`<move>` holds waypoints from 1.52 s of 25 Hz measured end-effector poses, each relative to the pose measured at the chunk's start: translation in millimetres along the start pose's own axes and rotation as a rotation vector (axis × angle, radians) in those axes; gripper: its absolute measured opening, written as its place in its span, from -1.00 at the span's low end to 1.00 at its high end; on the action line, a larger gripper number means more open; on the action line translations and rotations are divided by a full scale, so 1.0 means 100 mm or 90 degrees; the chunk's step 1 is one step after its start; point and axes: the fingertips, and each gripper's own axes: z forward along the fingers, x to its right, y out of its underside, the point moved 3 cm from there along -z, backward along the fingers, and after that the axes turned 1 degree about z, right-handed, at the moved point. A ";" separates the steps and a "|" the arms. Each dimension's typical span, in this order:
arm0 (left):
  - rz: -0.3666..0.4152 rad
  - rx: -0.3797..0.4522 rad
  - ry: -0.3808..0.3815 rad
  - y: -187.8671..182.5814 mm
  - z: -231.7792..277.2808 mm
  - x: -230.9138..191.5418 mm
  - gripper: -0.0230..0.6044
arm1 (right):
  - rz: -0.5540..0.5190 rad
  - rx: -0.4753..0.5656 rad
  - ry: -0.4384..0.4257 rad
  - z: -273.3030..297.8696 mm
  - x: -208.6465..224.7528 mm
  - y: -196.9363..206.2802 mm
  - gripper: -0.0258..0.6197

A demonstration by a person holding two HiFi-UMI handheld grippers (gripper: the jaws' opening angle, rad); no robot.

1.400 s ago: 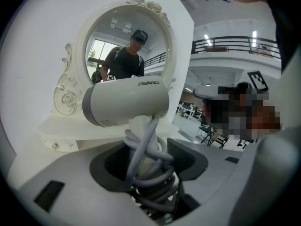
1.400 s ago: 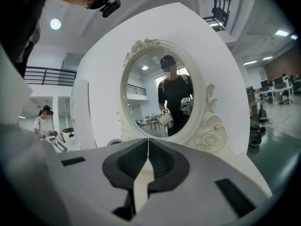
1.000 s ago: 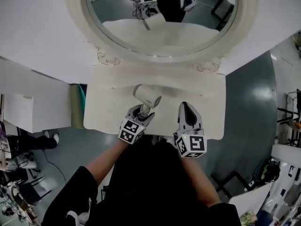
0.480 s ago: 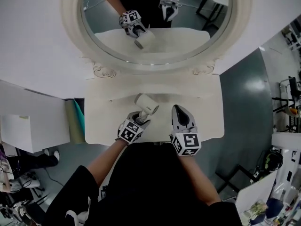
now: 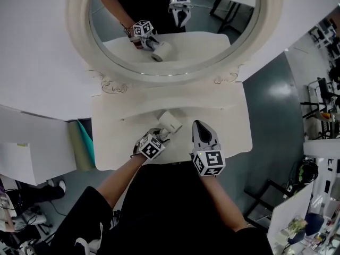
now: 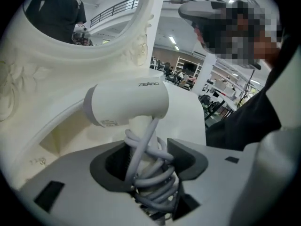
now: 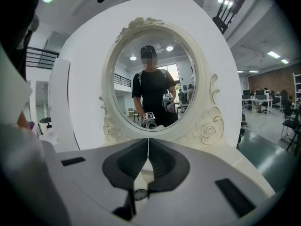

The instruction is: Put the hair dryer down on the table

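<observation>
Beneath the oval mirror [image 5: 212, 47], I work two grippers at the cream counter [image 5: 228, 126]. The white hair dryer [image 5: 170, 121] is held over the counter's near middle, its cord-wrapped handle clamped in my left gripper's [image 5: 160, 134] jaws. Just right of it, my right gripper's [image 5: 200, 126] jaws are pressed together, empty.

Left tongs [image 5: 158, 134] grip the hair dryer [image 5: 170, 121] by its handle at the cream tabletop [image 5: 223, 116]; right tongs [image 5: 198, 125] hover just beside.
</observation>
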 end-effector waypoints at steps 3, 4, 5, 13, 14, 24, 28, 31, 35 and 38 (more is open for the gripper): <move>0.029 -0.026 0.016 0.06 0.11 0.03 -0.15 | 0.007 -0.004 0.017 -0.02 0.05 0.03 -0.86; 0.041 -0.034 0.020 0.07 0.13 0.03 -0.15 | 0.007 -0.007 0.020 -0.03 0.05 0.04 -0.86; 0.053 -0.041 0.024 0.10 0.15 0.04 -0.15 | 0.006 -0.010 0.021 -0.04 0.04 0.05 -0.86; 0.096 -0.079 0.071 0.20 0.26 -0.04 -0.15 | -0.004 -0.017 0.029 -0.02 0.04 0.07 -0.86; 0.099 -0.084 0.076 0.22 0.27 -0.03 -0.15 | -0.002 -0.019 0.031 -0.02 0.04 0.08 -0.86; 0.115 -0.099 0.097 0.25 0.30 -0.01 -0.13 | 0.000 -0.038 0.042 0.01 0.17 0.17 -0.86; 0.121 -0.100 0.091 0.23 0.33 0.01 -0.13 | -0.011 -0.053 0.025 0.05 0.15 0.21 -0.86; 0.117 -0.097 0.103 0.24 0.30 0.01 -0.12 | -0.006 -0.050 0.021 0.06 0.15 0.21 -0.86; 0.121 -0.095 0.108 0.24 0.23 0.02 -0.08 | -0.007 -0.047 0.015 0.08 0.16 0.20 -0.86; 0.107 -0.086 0.120 0.24 0.16 0.07 -0.04 | -0.008 -0.052 0.012 0.07 0.18 0.23 -0.86</move>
